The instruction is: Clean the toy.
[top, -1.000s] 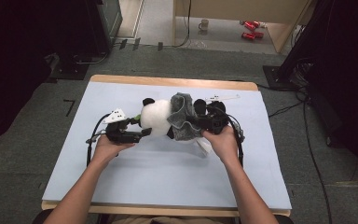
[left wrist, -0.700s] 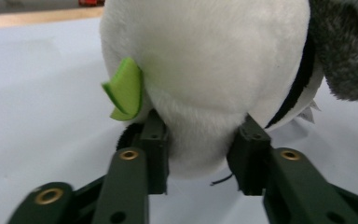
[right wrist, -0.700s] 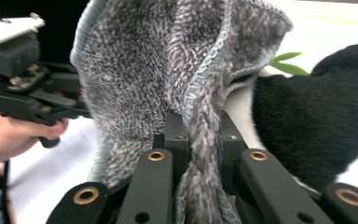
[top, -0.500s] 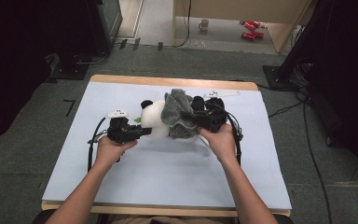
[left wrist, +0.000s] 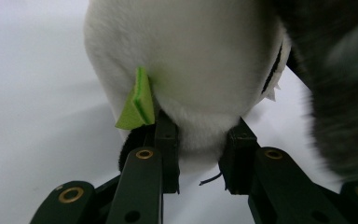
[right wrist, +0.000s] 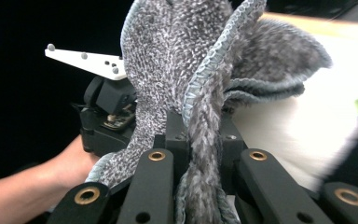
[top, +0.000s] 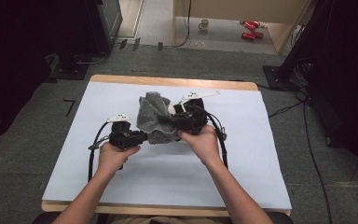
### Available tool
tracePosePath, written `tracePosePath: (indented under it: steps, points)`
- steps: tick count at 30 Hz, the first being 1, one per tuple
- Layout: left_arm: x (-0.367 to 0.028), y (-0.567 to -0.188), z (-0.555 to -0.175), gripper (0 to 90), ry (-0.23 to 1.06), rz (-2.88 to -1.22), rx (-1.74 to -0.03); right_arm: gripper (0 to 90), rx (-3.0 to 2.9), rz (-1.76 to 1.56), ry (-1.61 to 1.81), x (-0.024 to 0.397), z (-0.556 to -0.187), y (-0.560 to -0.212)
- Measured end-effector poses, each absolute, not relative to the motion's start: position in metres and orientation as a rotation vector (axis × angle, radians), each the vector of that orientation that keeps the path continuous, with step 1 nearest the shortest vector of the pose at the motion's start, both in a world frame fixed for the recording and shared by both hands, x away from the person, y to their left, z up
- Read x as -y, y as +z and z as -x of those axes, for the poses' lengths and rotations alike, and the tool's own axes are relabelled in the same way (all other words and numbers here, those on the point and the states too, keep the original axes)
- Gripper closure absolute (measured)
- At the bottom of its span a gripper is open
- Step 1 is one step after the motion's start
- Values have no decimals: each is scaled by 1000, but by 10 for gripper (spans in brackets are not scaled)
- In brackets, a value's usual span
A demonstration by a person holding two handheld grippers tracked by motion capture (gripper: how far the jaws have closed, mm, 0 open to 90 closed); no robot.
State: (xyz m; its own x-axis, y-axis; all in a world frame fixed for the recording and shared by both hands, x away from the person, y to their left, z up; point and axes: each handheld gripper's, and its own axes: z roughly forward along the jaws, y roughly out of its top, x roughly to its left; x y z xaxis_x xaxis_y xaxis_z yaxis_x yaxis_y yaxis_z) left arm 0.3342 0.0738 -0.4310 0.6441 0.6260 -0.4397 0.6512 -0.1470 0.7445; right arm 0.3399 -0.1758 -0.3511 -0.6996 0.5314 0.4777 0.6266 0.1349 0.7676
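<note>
High view: we see the left gripper point(top: 142, 137) at 9 o'clock of the crumpled grey terry cloth point(top: 153, 116) and the right gripper point(top: 164, 122) at 3 o'clock of it, both over the middle of the white table sheet point(top: 242, 154). The cloth is bunched up between the two tools, lifted at its top. The left hand point(top: 113, 156) and right hand point(top: 204, 141) come in from 6 o'clock. A white mug point(top: 204, 24) sits on the floor at 12 o'clock, red items point(top: 248, 30) just to its 3 o'clock.

Left gripper view: we see the jaws pinching the bottom of a round white plush toy point(left wrist: 191, 60); they have just been closing, and the plush bulges between the pads. A green felt tab point(left wrist: 135, 100) sticks out of the plush at 10 o'clock of the jaws. Grey cloth point(left wrist: 340, 88) hangs blurred at 3 o'clock.

Right gripper view: we see the jaws pressed tight on a twisted fold of the grey cloth point(right wrist: 205, 140), which fans up toward 12 o'clock. White plush point(right wrist: 303, 126) lies at 3 o'clock. The left gripper body with its white plate point(right wrist: 86, 59) sits at 10 o'clock.
</note>
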Motion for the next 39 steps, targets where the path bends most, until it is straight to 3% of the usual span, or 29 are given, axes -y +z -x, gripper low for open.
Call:
tracePosePath:
  steps: [7, 39]
  points:
    - [-72, -433, -334, 722, -14, -1851, -1036, 805, 2440, 1230, -1545, 163, -344, -370]
    - [-85, -438, -355, 718, -81, -1797, -1085, 801, 2393, 1641, -1496, 260, -368, -382]
